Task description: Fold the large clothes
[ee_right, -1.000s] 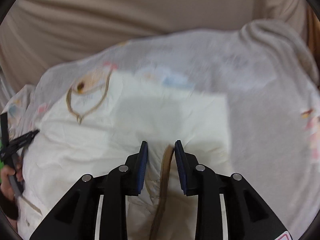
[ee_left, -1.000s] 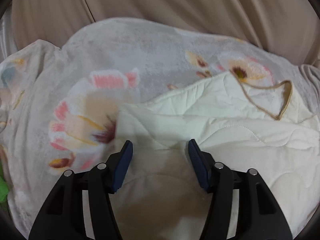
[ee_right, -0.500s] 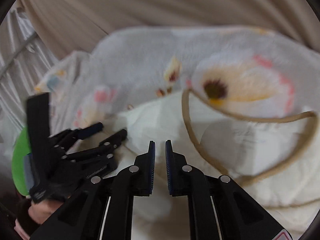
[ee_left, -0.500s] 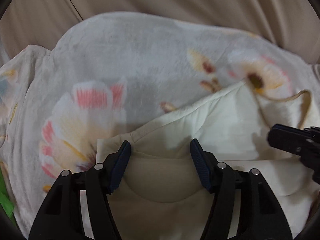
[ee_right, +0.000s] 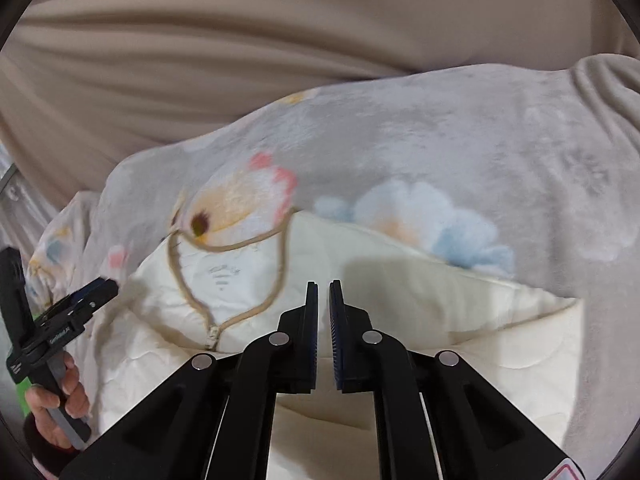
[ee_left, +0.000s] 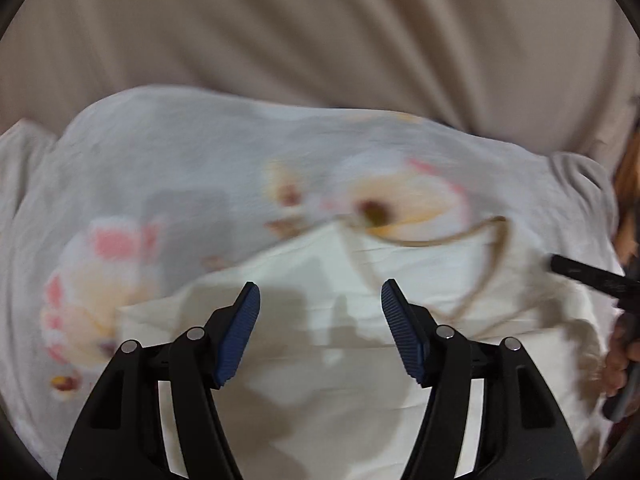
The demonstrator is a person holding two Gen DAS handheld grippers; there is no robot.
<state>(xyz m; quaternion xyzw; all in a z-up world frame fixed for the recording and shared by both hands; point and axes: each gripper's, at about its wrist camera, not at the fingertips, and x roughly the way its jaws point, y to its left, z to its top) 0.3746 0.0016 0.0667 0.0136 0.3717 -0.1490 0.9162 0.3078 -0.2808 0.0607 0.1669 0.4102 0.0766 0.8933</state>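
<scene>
A cream quilted garment (ee_left: 320, 344) with a tan-trimmed neckline (ee_right: 236, 276) lies folded on a floral blanket (ee_left: 168, 168). It also shows in the right wrist view (ee_right: 460, 320). My left gripper (ee_left: 320, 304) is open and empty, hovering over the garment's left part. My right gripper (ee_right: 324, 300) has its jaws nearly together with nothing between them, above the garment's middle. The left gripper also shows at the left edge of the right wrist view (ee_right: 86, 300), and the right gripper shows at the right edge of the left wrist view (ee_left: 592, 276).
The grey blanket (ee_right: 460, 148) with pink and blue flowers covers the bed. A beige curtain (ee_right: 240, 40) hangs behind it. Something green (ee_right: 24, 388) shows at the far left.
The right gripper let go of the tan-trimmed edge, swung left, then came back over the garment's middle. The left gripper stayed open and tilted up towards the curtain.
</scene>
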